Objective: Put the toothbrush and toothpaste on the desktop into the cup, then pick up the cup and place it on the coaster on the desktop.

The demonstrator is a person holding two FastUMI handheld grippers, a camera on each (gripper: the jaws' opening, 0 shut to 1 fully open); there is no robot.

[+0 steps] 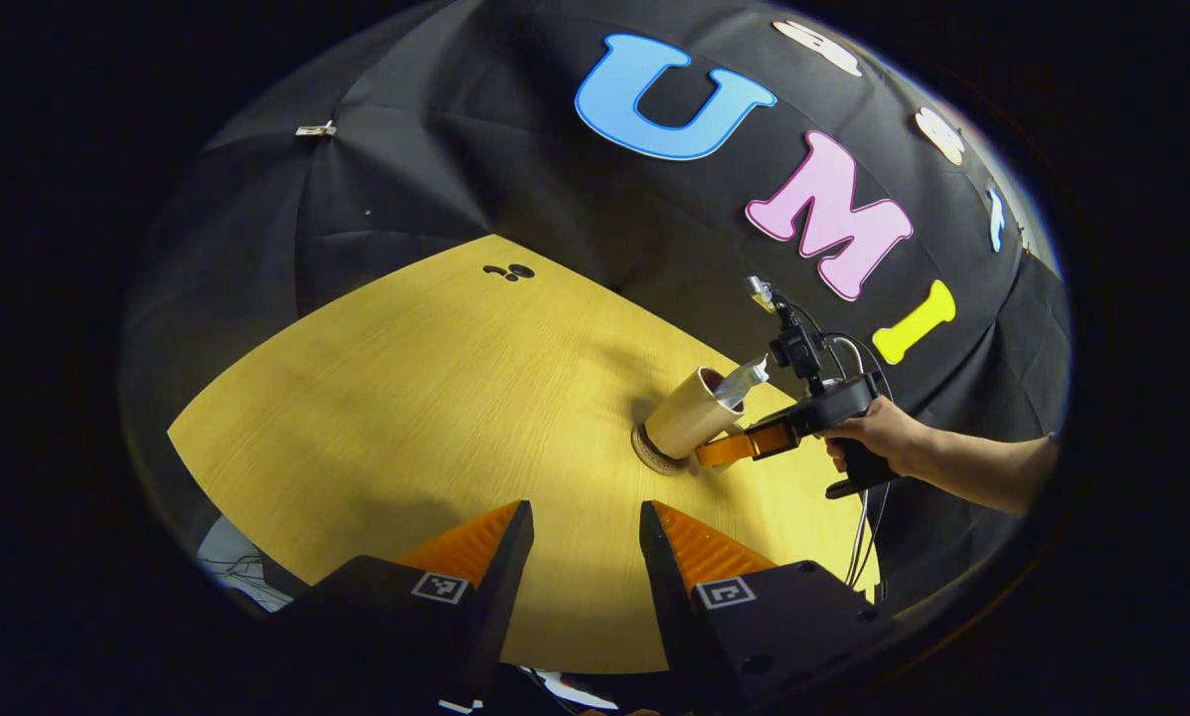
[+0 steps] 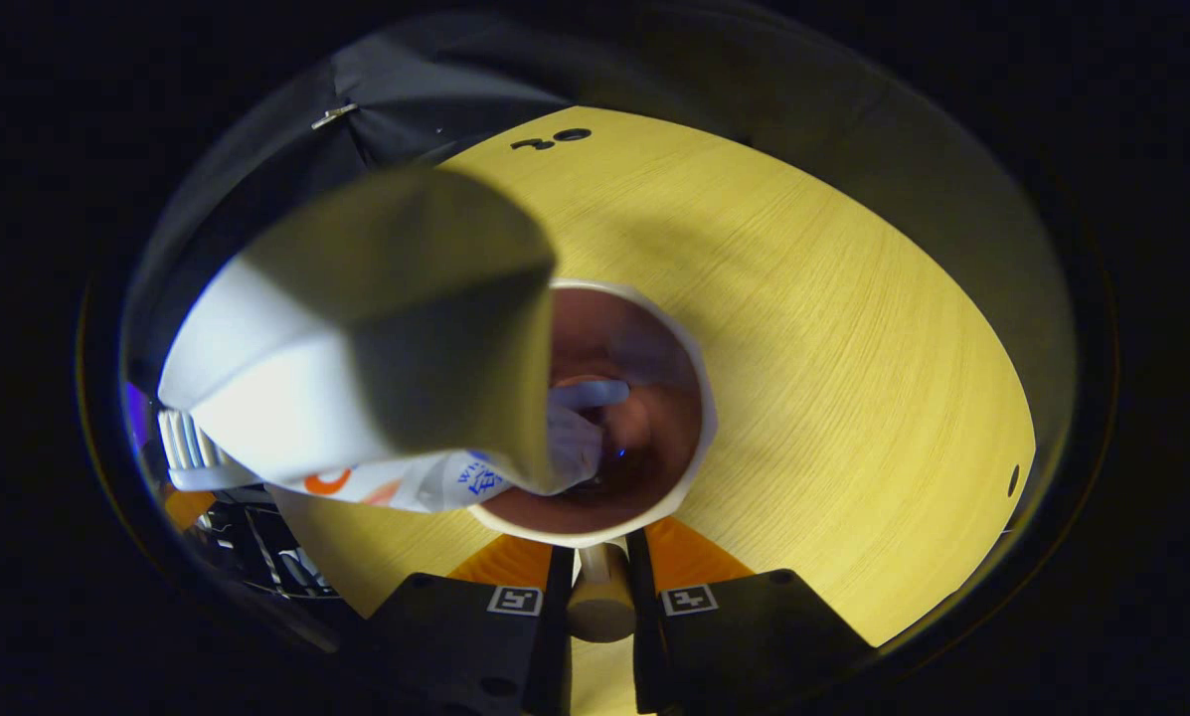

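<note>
A tan cup (image 1: 689, 413) with a dark red inside leans over a round brown coaster (image 1: 654, 452) on the yellow table; its base meets the coaster, and whether it rests flat is unclear. A white toothpaste tube (image 1: 744, 378) sticks out of its mouth. My right gripper (image 1: 729, 449), held by a hand (image 1: 878, 438), grips the cup from the side. In the right gripper view I look down into the cup (image 2: 689, 438); the right gripper (image 2: 599, 572) is shut on its handle (image 2: 599, 602). The toothpaste tube (image 2: 376, 338) looms close, with the toothbrush head (image 2: 182, 447) beside it. My left gripper (image 1: 587, 537) hangs open over the near table.
The yellow wooden table (image 1: 406, 398) stretches wide to the left of the cup, with small black marks (image 1: 508, 270) near its far edge. Black cloth walls stand behind it. Cables (image 1: 868, 537) trail down from the right gripper at the table's right edge.
</note>
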